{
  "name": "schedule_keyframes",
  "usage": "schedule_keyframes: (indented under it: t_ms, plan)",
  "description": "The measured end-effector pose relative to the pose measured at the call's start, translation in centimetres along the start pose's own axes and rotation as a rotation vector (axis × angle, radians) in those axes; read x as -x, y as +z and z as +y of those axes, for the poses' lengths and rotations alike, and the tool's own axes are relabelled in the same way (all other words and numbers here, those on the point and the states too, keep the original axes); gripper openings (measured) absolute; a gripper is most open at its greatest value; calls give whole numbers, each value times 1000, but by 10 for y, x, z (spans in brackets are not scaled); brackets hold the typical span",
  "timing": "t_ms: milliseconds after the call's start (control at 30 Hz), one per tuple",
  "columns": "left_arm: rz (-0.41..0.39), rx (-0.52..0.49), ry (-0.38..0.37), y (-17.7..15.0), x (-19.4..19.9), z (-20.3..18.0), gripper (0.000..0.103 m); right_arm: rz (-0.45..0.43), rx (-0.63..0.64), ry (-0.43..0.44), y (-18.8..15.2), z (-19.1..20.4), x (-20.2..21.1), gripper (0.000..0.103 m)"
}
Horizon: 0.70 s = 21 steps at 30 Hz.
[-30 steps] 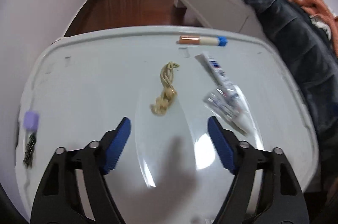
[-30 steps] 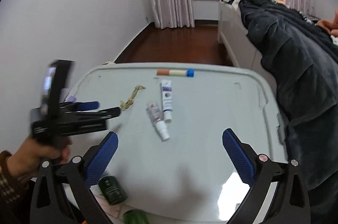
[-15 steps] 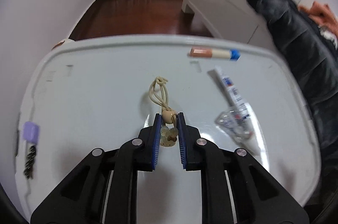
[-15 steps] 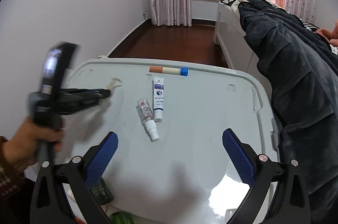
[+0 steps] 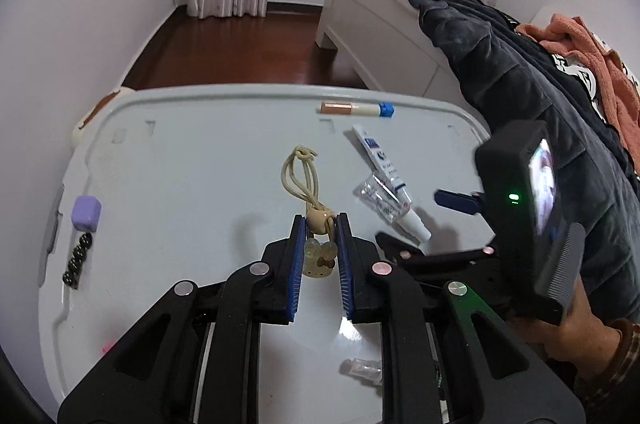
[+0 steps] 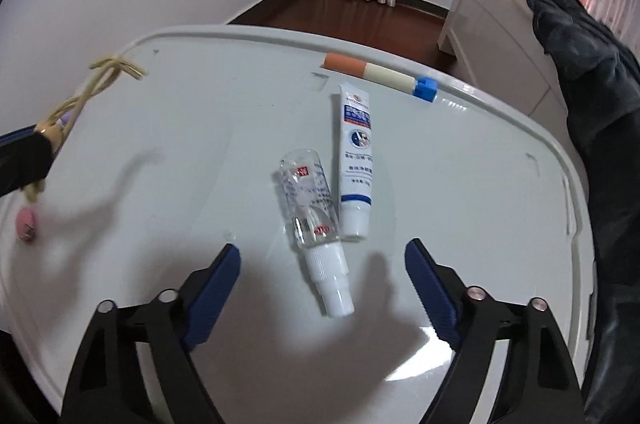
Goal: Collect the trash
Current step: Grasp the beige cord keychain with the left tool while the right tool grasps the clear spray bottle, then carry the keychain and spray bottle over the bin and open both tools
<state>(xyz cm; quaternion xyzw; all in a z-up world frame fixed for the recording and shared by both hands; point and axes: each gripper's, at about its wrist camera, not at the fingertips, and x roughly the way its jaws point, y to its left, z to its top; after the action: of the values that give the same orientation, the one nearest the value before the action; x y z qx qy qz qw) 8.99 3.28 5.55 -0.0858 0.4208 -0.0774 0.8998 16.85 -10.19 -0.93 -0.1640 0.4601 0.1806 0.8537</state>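
Left gripper clenched on the beige hair tie, charm end pinched between the blue pads, loops dangling over the middle of the white table. Right gripper not gripping anything; jaws have just been closing, and the nozzle end of the clear spray bottle lies between the fingertips untouched. White ointment tube touches the bottle's side, pointing toward the far edge. Orange-and-cream stick with blue cap lies along the far edge. Purple cube and dark bead string near the left edge.
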Motion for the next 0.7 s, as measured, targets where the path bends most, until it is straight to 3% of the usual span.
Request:
schedule_keyframes:
  t_ms: [100, 133, 167, 400, 533, 700]
  plan:
    - [0, 3, -12, -1, 3, 1, 15, 16, -50, 62, 2, -3, -5, 55]
    - [2, -1, -13, -1, 2, 0, 15, 23, -62, 82, 3, -4, -5, 32]
    - [2, -2, -14, -2, 2, 0, 15, 38, -74, 131, 5, -4, -5, 26]
    - [6, 0, -32, -3, 7, 0, 15, 53, -121, 222, -1, -3, 14, 25]
    - [-9, -25, -39, -6, 21, -8, 15, 7, -118, 232, -9, -3, 48, 25]
    - [-15, -60, -75, -38, 65, -26, 15, -51, -84, 238, -37, -2, 114, 25]
